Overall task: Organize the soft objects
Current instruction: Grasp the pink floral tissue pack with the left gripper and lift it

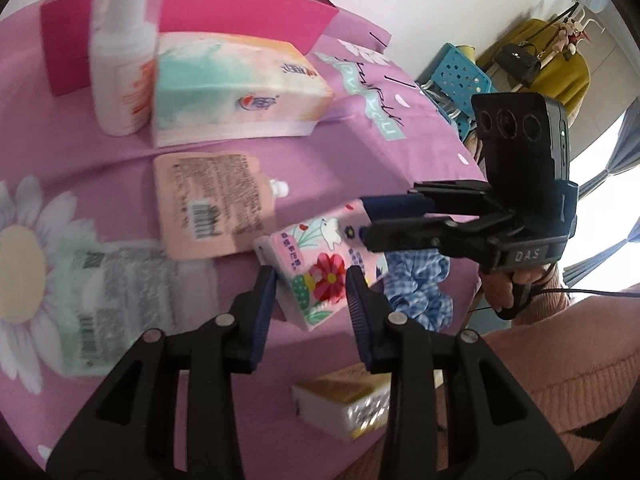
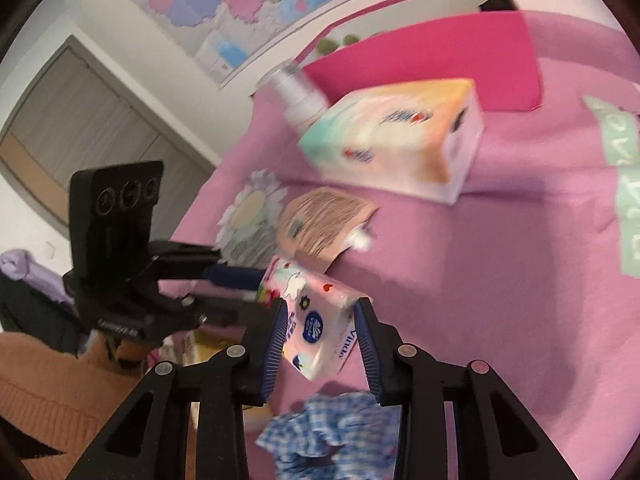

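A small floral tissue pack [image 1: 316,268] is held tilted above the pink cloth, and it also shows in the right wrist view [image 2: 316,320]. My left gripper [image 1: 312,280] has its pads on both sides of the pack. My right gripper [image 2: 322,316] grips the pack's other end; in the left wrist view it [image 1: 364,224] reaches in from the right. A blue gingham scrunchie [image 1: 420,292] lies below the pack near the table edge [image 2: 320,436]. A large pastel tissue pack [image 1: 236,88] lies farther back [image 2: 396,136].
A peach pouch [image 1: 212,208] and a green pouch [image 1: 116,304] lie on the cloth. A white pump bottle [image 1: 120,56] stands before a magenta box [image 1: 248,12]. A gold-wrapped pack [image 1: 348,404] sits near the front edge. A blue basket [image 1: 460,80] stands beyond the table.
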Available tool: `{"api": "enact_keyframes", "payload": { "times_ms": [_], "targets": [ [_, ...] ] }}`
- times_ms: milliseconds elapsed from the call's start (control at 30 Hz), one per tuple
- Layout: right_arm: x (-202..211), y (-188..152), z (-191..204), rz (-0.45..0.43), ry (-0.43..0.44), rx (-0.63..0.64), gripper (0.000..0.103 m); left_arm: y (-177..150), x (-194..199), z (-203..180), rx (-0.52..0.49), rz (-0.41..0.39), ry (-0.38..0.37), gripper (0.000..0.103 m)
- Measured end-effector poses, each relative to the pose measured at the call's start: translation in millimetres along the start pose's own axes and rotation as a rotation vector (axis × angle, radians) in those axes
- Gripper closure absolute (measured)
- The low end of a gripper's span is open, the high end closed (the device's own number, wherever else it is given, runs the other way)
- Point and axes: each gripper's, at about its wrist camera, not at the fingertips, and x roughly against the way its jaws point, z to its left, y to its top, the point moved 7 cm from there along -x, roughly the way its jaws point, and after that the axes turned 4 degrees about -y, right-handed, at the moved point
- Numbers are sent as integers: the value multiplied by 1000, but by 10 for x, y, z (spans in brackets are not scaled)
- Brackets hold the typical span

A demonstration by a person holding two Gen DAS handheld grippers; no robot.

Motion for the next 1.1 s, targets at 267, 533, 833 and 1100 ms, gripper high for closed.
{"api": "enact_keyframes", "payload": {
  "times_ms": [267, 533, 833, 1100],
  "targets": [
    [40, -8, -176, -9, -27, -48, 66, 34, -63, 5, 10, 16, 2, 70],
    [62, -130, -141, 11, -22, -10, 66, 61, -60, -31, 3, 22, 9, 71],
    [247, 1, -69, -40, -48, 22, 68, 191, 85, -170, -43, -30, -5, 71],
    [425, 298, 7, -116, -67, 57, 68, 474, 271, -240, -95, -98, 20, 71]
  ]
}}
